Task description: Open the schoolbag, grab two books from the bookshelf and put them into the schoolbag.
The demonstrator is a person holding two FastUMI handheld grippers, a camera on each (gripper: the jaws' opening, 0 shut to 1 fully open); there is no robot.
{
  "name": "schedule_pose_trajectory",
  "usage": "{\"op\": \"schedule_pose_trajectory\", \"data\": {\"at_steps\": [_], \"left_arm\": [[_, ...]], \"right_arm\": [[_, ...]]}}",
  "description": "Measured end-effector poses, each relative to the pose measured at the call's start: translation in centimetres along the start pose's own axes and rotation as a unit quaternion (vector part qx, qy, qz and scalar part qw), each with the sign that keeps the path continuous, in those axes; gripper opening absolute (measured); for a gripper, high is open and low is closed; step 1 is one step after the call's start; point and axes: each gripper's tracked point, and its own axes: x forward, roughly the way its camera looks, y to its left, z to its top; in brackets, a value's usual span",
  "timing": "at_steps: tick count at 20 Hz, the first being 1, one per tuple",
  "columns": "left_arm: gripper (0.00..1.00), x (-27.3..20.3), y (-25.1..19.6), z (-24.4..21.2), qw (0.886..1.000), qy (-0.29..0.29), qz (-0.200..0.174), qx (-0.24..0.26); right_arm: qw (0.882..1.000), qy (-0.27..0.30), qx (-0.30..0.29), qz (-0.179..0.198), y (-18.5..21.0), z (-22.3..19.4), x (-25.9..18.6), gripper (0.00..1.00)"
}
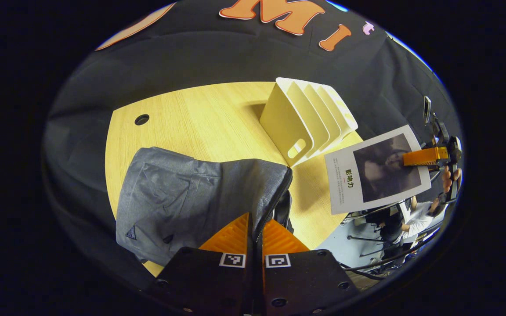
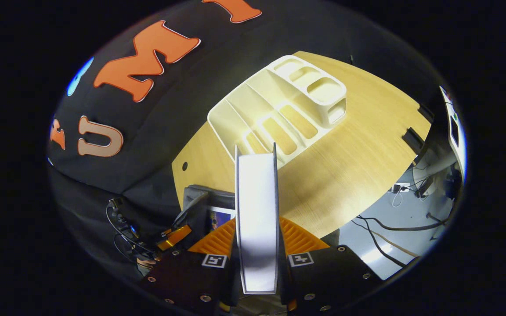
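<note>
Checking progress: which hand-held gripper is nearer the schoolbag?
Left: its fingers pinch the schoolbag's zipper edge. Right holds a book in the air beside it.

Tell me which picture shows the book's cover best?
The left gripper view: the book faces that camera, so its whole cover shows, pinched at one edge by the right gripper. The right gripper view shows the book edge-on, just its pages between the fingers.

Bright overhead light, soft shadows, strong fisheye warp, sharp focus
</note>
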Motion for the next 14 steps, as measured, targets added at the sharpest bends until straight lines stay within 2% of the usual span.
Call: {"op": "schedule_pose_trajectory", "data": {"at_steps": [7, 14], "left_arm": [[0.03, -0.6, 0.4, 0.9, 1.000, -0.013, 0.006, -0.011], [0.03, -1.2, 1.0, 1.0, 0.999, -0.027, 0.019, -0.031]], "right_arm": [[0.998, 0.009, 0.011, 0.060, 3.8, -2.3, 1.9, 0.36], [0.991, 0.031, 0.036, 0.127, 7.3, -4.9, 4.7, 0.35]]}}
